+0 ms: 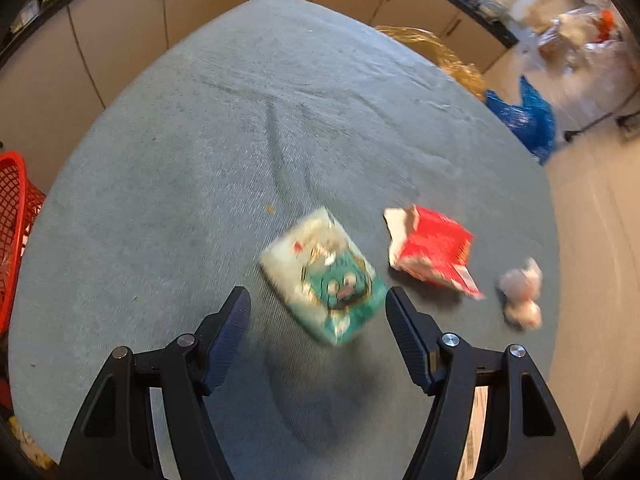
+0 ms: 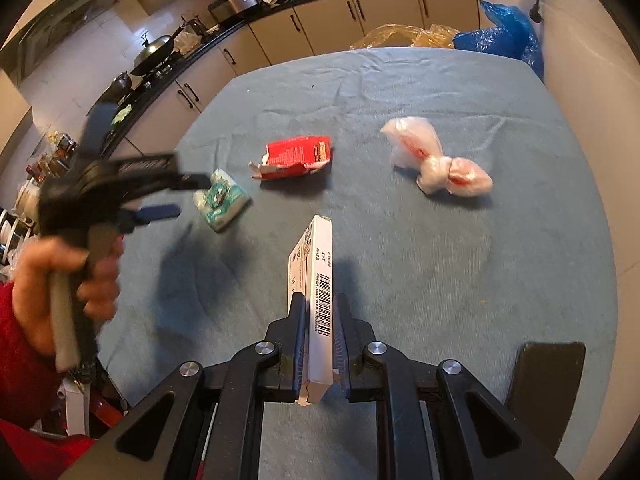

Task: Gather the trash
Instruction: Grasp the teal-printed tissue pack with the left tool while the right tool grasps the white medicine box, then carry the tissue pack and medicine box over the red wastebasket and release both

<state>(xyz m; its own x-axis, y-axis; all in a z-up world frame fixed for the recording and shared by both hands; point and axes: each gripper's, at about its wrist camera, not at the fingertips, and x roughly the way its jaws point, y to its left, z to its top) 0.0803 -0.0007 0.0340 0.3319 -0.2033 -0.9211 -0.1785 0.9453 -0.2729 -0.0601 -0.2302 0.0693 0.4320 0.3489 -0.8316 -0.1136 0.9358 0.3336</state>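
Note:
A green and white packet (image 1: 325, 276) lies on the grey-blue tablecloth (image 1: 200, 140), just ahead of my open left gripper (image 1: 318, 300), which hovers above it. A torn red carton (image 1: 434, 254) lies to its right, and a knotted white plastic bag (image 1: 522, 294) further right. In the right wrist view my right gripper (image 2: 320, 304) is shut on a white box with a barcode (image 2: 316, 280), held edge-up above the table. That view also shows the left gripper (image 2: 180, 196), the packet (image 2: 222, 200), the red carton (image 2: 298, 156) and the white bag (image 2: 436, 158).
A red mesh basket (image 1: 14, 216) stands off the table's left edge. Yellow (image 2: 400, 36) and blue (image 2: 504, 36) plastic bags hang past the far edge. A dark flat object (image 2: 544, 380) lies at the near right. Kitchen cabinets (image 1: 132, 12) line the back.

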